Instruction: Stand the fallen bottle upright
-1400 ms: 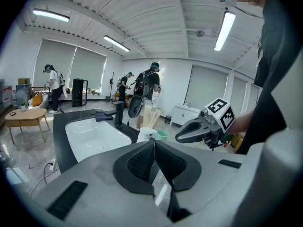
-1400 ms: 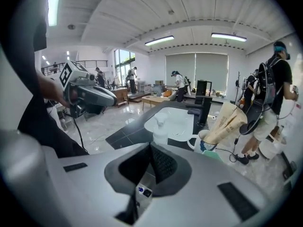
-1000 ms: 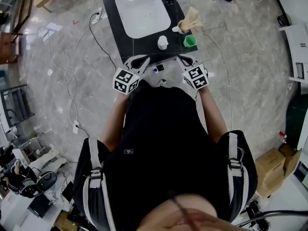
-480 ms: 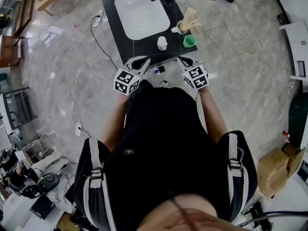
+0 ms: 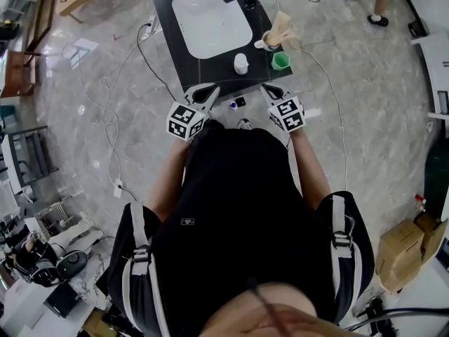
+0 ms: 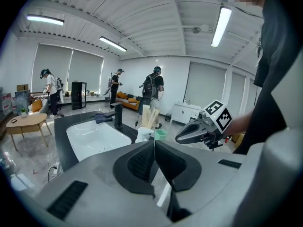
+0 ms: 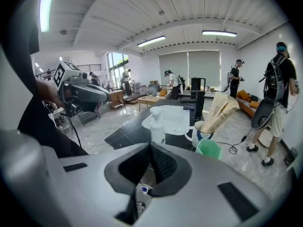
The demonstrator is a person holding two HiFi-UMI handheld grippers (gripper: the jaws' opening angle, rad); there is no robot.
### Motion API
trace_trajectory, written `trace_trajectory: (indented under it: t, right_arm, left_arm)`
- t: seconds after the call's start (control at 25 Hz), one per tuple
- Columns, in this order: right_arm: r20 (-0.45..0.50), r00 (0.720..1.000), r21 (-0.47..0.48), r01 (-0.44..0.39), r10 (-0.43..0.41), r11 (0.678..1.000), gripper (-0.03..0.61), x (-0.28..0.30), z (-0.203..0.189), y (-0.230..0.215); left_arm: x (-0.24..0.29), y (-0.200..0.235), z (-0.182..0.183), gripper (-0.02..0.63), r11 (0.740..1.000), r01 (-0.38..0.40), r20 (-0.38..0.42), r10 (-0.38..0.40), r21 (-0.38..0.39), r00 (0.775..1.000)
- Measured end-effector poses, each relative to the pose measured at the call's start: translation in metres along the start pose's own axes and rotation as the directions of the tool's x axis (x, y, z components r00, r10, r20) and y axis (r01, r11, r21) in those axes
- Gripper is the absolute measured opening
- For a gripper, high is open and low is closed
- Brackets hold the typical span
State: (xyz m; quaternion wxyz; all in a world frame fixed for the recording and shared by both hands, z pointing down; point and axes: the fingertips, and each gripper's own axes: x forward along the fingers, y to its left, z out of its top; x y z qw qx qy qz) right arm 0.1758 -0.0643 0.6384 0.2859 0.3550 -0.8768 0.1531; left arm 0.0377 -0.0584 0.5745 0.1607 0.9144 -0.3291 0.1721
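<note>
Right gripper view shows bottle (image 7: 157, 126) upright; head view top-down.

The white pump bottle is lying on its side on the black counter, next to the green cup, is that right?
Not quite. The white pump bottle is standing upright with its pump head on top, not lying on its side; the right gripper view shows this clearly. The rest holds: it is on the black counter, next to the green cup.

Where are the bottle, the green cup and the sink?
bottle (image 7: 157, 126): right gripper view, its body.
green cup (image 7: 209, 148): right gripper view, its side.
sink (image 5: 210, 27): head view, bare basin floor.
</note>
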Motion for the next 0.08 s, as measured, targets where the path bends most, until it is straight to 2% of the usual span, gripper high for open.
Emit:
trace_trajectory:
  t: [0.08]
  right_arm:
    - [0.0, 1.0, -0.002, -0.001, 0.001, 1.0, 0.06, 0.0026, -0.0007, 0.001]
  left_arm:
    - [-0.002, 0.0023, 0.0007, 0.017, 1.0, -0.003, 0.002, 0.003, 0.001, 1.0]
